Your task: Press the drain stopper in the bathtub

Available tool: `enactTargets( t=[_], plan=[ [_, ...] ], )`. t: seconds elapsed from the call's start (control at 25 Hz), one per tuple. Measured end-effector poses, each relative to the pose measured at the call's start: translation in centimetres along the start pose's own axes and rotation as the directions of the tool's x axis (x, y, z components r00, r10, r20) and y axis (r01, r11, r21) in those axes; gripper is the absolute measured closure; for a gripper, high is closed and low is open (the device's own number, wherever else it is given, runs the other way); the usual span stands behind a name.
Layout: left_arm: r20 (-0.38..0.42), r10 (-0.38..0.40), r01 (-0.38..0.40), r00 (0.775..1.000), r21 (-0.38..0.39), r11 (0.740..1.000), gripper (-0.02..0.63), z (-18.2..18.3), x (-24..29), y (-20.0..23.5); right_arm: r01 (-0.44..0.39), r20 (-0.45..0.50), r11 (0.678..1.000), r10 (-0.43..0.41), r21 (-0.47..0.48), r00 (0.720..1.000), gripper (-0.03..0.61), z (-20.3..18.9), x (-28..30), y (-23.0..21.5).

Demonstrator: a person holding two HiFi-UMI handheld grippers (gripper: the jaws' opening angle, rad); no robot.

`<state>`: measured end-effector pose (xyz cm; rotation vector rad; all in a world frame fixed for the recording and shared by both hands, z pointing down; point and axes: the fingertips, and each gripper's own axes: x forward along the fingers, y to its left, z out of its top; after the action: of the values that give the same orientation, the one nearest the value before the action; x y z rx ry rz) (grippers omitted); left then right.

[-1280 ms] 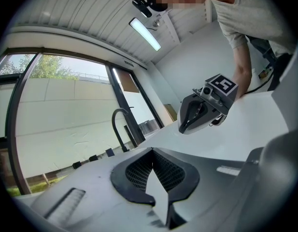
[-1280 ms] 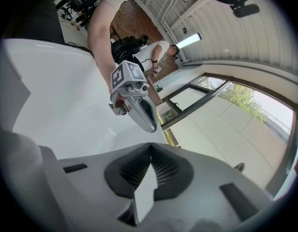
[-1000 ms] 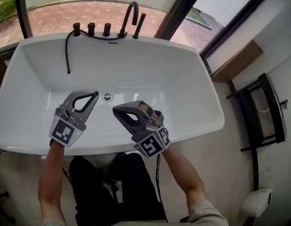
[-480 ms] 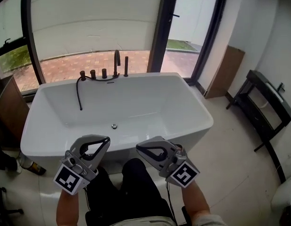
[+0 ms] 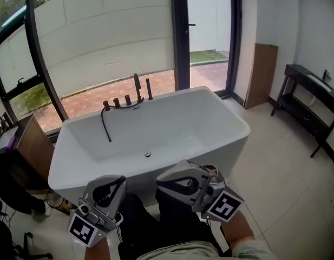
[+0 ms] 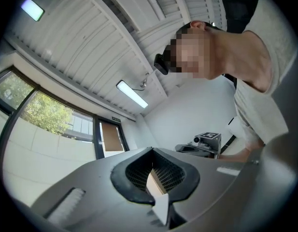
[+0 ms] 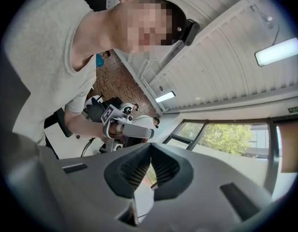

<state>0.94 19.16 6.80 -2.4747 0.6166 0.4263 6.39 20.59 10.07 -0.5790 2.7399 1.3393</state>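
The white bathtub [image 5: 231,124] stands under the window, and its small round metal drain stopper [image 5: 148,154] sits on the tub floor. Both grippers are held low in front of the person, short of the tub's near rim and well away from the stopper. My left gripper [image 5: 122,180] is shut with nothing in it. My right gripper [image 5: 159,180] is shut and empty too. In the left gripper view my left gripper [image 6: 151,151] points up at the ceiling, and my right gripper [image 7: 149,149] does the same in its own view.
A dark faucet [image 5: 137,86] with knobs and a black shower hose [image 5: 105,124] sit on the tub's far rim. A wooden cabinet [image 5: 35,145] stands at the left, a black rack [image 5: 310,104] at the right, and a brown board [image 5: 265,75] leans on the wall.
Both grippers have drawn back from over the tub's inside to in front of the person's lap. The head view has pulled away and up, so the tub now lies farther off.
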Motion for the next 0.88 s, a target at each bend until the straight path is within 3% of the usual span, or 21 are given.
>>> enactTargets(
  t=[0.24, 0.44, 0.64, 0.88],
  plan=[
    [0.036, 0.03, -0.03, 0.999, -0.008, 1.0, 0.621, 0.2, -1.9, -1.4, 0.026, 0.048, 1.0, -0.025, -0.011, 0.999, 0.578, 1.6, -0.9, 0.0],
    [0.094, 0.1, -0.102, 0.99, 0.014, 0.995, 0.621, 1.8, -2.1, -0.5, 0.018, 0.001, 1.0, -0.018, -0.016, 1.0, 0.578, 0.4, -0.5, 0.2],
    [0.066, 0.107, -0.11, 0.992, 0.056, 0.992, 0.621, 1.9, -2.8, -0.4, 0.015, -0.051, 1.0, -0.016, -0.01, 0.999, 0.578, -0.8, 0.1, 0.6],
    [0.091, 0.139, -0.145, 0.986, 0.058, 0.988, 0.621, 2.5, -3.9, 0.7, -0.001, -0.08, 1.0, 0.001, 0.007, 0.997, 0.578, -1.7, 0.5, 1.1]
  ],
)
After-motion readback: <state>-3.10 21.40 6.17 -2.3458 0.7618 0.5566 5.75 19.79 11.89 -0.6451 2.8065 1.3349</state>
